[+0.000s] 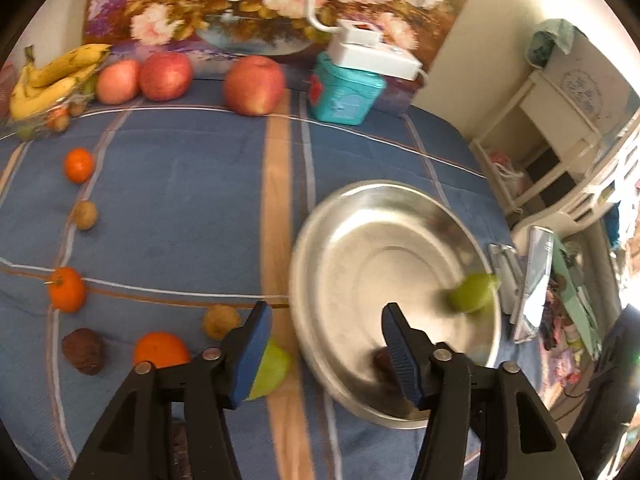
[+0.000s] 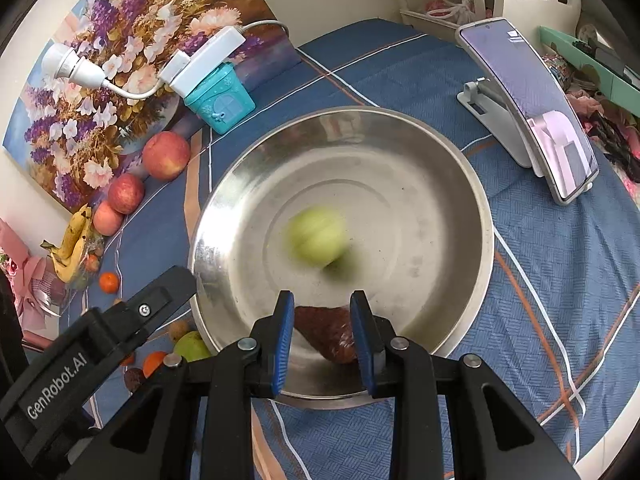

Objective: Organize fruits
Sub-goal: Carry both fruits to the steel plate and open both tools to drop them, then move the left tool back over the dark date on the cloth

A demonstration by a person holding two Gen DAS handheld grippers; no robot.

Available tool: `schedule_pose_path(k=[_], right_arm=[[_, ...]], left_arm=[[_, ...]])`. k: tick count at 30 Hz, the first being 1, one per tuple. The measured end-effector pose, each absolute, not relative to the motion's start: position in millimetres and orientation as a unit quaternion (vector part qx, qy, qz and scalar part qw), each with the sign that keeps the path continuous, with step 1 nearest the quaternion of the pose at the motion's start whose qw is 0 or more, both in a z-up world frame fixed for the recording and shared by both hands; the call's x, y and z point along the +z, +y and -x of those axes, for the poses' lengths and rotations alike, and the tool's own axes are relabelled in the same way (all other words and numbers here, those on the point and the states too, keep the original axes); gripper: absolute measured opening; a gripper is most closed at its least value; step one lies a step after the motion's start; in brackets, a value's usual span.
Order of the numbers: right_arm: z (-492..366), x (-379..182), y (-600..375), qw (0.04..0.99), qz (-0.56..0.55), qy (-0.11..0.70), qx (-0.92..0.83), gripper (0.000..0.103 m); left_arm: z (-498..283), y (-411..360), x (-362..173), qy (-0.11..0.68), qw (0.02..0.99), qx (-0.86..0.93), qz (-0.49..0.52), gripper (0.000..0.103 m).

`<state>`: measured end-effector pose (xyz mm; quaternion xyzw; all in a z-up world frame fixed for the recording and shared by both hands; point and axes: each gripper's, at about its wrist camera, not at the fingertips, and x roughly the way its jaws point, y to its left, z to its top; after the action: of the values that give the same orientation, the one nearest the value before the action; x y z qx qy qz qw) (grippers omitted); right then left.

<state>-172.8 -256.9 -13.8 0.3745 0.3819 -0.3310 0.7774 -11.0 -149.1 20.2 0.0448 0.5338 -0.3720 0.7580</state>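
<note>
A steel bowl sits on the blue bedspread. A blurred green fruit is in motion inside it, also in the left wrist view. My right gripper is shut on a dark brown fruit over the bowl's near rim. My left gripper is open and empty at the bowl's left rim, with another green fruit behind its left finger. Oranges, small brown fruits and a dark fruit lie on the spread.
Apples and bananas lie along the floral painting. A teal box carries a white power strip. A phone on a stand is right of the bowl. Shelves stand off the bed's right edge.
</note>
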Motion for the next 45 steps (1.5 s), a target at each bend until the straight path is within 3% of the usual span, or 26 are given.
schedule_pose_path(k=[3, 5, 7, 10, 13, 17, 20, 26, 28, 36, 45], right_arm=[[173.0, -13.7, -256.6, 0.777, -0.371, 0.382, -0.335, 0.031], [172.6, -13.9, -256.2, 0.776, -0.367, 0.384, -0.339, 0.04], [173.0, -14.1, -255.7, 0.775, -0.361, 0.386, -0.345, 0.056], [172.4, -15.1, -254.4, 0.775, -0.352, 0.391, -0.35, 0.06], [170.4, -17.6, -252.1, 0.776, -0.341, 0.398, -0.352, 0.071], [164.1, -18.9, -246.4, 0.782, -0.321, 0.407, -0.347, 0.074], [157.6, -19.3, -241.1, 0.787, -0.304, 0.413, -0.342, 0.088], [149.7, -19.3, -226.6, 0.802, -0.267, 0.422, -0.329, 0.088], [147.9, -18.0, -221.5, 0.809, -0.254, 0.42, -0.324, 0.101], [148.4, -7.5, -197.5, 0.831, -0.22, 0.403, -0.314, 0.102], [157.0, -0.6, -187.1, 0.838, -0.228, 0.386, -0.313, 0.102]], left_arm=[[2.3, -137.4, 18.3, 0.534, 0.772, -0.341, -0.053, 0.071], [-4.3, -127.9, 15.5, 0.538, 0.777, -0.322, -0.056, 0.075], [-10.7, -116.7, 13.3, 0.539, 0.786, -0.298, -0.061, 0.081], [-21.7, -99.3, 8.8, 0.537, 0.802, -0.25, -0.075, 0.091], [-30.6, -85.7, 5.7, 0.533, 0.814, -0.216, -0.086, 0.101], [-36.6, -68.3, 4.0, 0.525, 0.825, -0.19, -0.091, 0.103], [-37.1, -58.9, 2.9, 0.521, 0.829, -0.18, -0.092, 0.103], [-29.8, -38.3, 0.5, 0.521, 0.83, -0.176, -0.089, 0.103], [-27.2, -32.9, -0.4, 0.52, 0.832, -0.173, -0.09, 0.103], [-11.9, -15.2, 10.7, 0.471, 0.857, -0.194, -0.086, 0.103], [-11.8, -15.4, 10.6, 0.488, 0.84, -0.227, -0.069, 0.103]])
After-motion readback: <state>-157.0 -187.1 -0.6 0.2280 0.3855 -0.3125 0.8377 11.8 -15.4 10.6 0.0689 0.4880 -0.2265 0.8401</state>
